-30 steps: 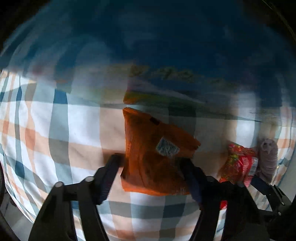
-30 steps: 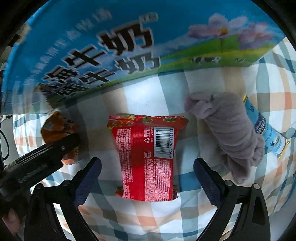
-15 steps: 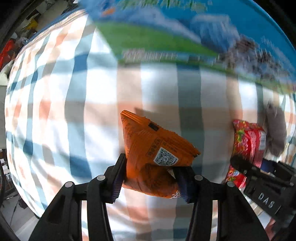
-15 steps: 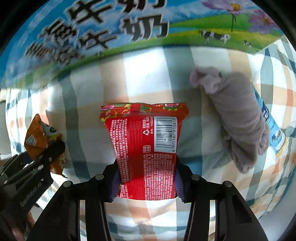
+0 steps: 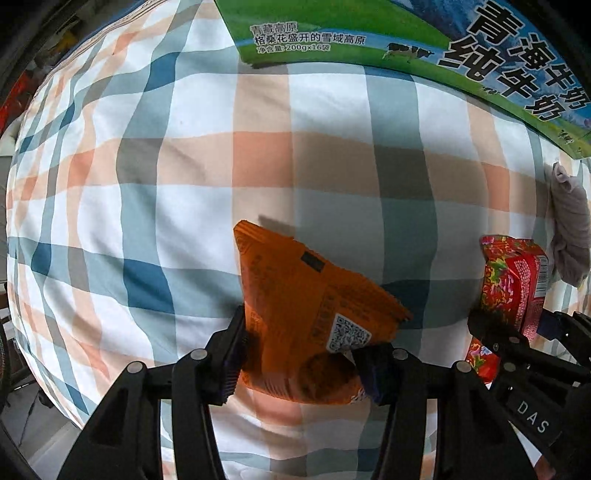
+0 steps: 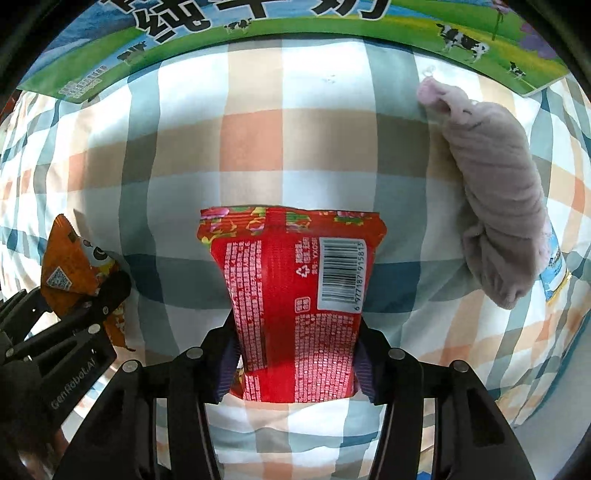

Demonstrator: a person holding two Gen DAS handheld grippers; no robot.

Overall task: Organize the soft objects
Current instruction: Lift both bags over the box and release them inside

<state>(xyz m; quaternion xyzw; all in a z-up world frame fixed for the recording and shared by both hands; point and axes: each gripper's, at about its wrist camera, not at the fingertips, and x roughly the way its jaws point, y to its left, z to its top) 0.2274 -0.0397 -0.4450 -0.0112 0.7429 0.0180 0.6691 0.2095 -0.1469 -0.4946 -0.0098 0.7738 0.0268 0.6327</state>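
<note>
My left gripper (image 5: pixel 301 363) is shut on an orange snack packet (image 5: pixel 295 306) and holds it above the checked cloth (image 5: pixel 147 184). My right gripper (image 6: pixel 293 363) is shut on a red snack packet (image 6: pixel 295 295), barcode side up, also held above the cloth. The red packet also shows at the right of the left wrist view (image 5: pixel 513 284), and the orange packet at the left of the right wrist view (image 6: pixel 74 266). A rolled grey-pink cloth (image 6: pixel 495 184) lies on the checked cloth to the right of the red packet.
A large blue-green milk carton box (image 5: pixel 443 40) stands along the far side, also in the right wrist view (image 6: pixel 295 22). A small blue-white tube (image 6: pixel 556 269) lies partly under the rolled cloth. The cloth's edge drops off at the right.
Both grippers closed on their packets, then drew back with them, so the milk box now sits farther away in both views.
</note>
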